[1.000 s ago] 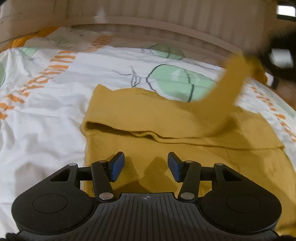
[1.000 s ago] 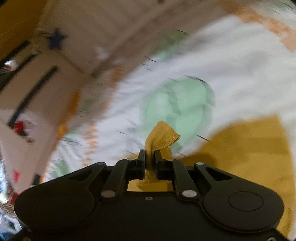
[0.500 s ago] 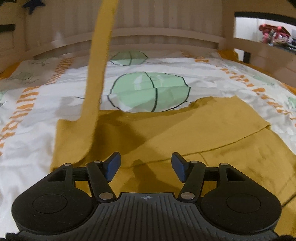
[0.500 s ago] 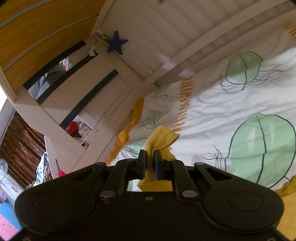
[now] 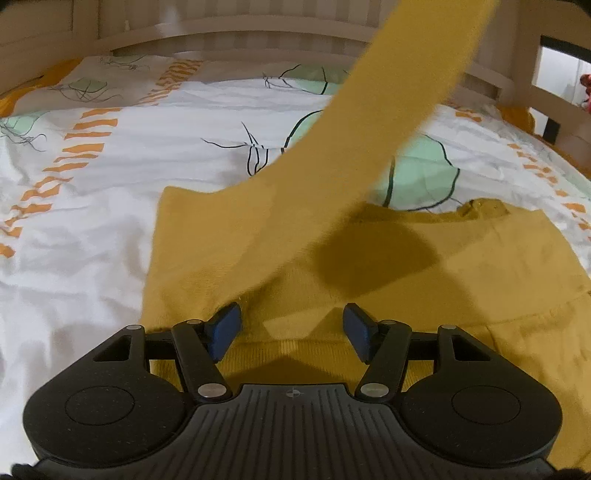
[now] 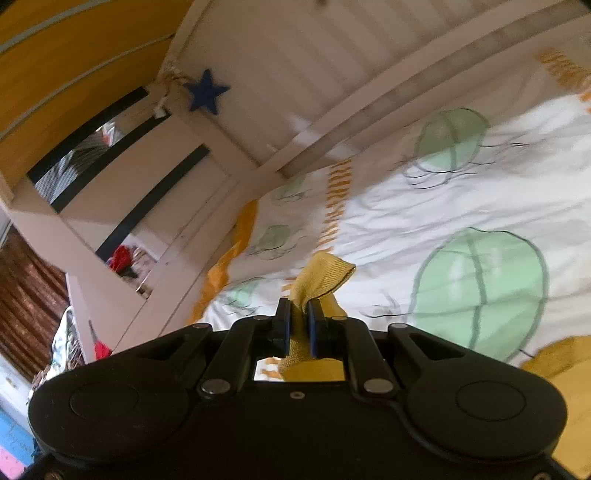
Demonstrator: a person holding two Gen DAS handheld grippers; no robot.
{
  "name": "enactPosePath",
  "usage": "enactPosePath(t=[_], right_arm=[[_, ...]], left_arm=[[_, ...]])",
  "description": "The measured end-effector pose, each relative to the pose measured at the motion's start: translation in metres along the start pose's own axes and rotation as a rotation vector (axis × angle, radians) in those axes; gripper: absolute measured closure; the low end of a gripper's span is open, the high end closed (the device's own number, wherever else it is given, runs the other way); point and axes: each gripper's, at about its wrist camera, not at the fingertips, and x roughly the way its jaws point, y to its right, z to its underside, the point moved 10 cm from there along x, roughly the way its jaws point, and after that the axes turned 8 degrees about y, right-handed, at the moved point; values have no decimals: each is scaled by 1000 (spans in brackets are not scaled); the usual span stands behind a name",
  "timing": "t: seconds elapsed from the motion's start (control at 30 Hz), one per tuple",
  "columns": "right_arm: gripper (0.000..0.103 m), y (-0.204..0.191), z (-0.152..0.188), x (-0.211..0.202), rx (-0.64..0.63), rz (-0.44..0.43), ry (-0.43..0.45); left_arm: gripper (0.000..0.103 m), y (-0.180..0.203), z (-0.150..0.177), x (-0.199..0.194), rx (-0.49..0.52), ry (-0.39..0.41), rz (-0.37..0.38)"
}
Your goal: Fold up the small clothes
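Note:
A mustard-yellow knit top lies flat on the bed sheet. One of its sleeves is lifted and stretches up to the top right of the left wrist view. My left gripper is open and empty, low over the top's near part. My right gripper is shut on the sleeve's ribbed cuff and holds it high above the bed. A corner of the top shows at the lower right of the right wrist view.
The sheet is white with green leaf prints and orange dashes. A white slatted headboard runs along the far side. A bed rail with a blue star stands at the left, with clutter beyond it.
The lifted sleeve has swung from the left side to the right across the left wrist view. My right gripper keeps its hold on the cuff. My left gripper stays open.

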Motion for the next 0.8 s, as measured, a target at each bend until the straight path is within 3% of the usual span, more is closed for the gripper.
enactPosePath(t=[0.27,0.57,0.8], right_arm=[[85,82,12,-42,29,157,14],[85,182,62,-72,77,358,-33],[85,220,87,-81,53,463,-53]], left_arm=[[39,-5,19,-24,-14,-64,1],[37,-11,22,-24,-40,-75,1],[36,-10,23,-24,-35,-79,2]])
